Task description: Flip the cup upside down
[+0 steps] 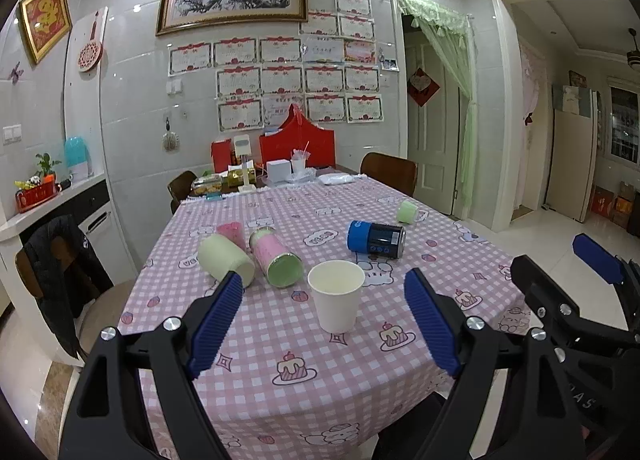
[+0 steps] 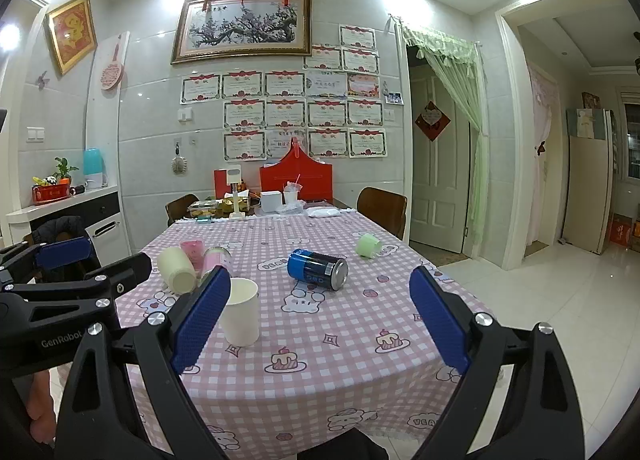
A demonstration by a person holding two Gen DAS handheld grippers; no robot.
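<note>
A white paper cup (image 1: 337,295) stands upright, mouth open to the ceiling, near the front edge of a dining table (image 1: 360,388) covered in a pink-checked cloth printed with cartoon cakes and bears, the object of a flip that has not yet begun. The left gripper (image 1: 324,320) hangs short of the cup with its blue ribbed fingers (image 1: 216,320) spread wide and empty, the cup framed squarely between them, a line-up that suggests this hand is placed to take the cup by its sides. The right gripper (image 2: 320,318) is also spread wide and holds nothing; from its camera the cup (image 2: 240,310) sits just beside the left-hand finger rather than in the gap, so it looks to be standing by, off to one side. Behind the cup lie several containers on their sides: a cream-coloured cup (image 1: 225,259), a pink one (image 1: 232,231), a pink tin with a green end (image 1: 277,255) and a blue and black drink can (image 1: 376,239), with a small green cup (image 1: 407,211) tipped over farther back. The tin lies near the paper cup, which may be why the approach comes from the table's front, where the way is unobstructed. Thin paper walls are likely to buckle under a hard squeeze, so a light closing seems called for.
</note>
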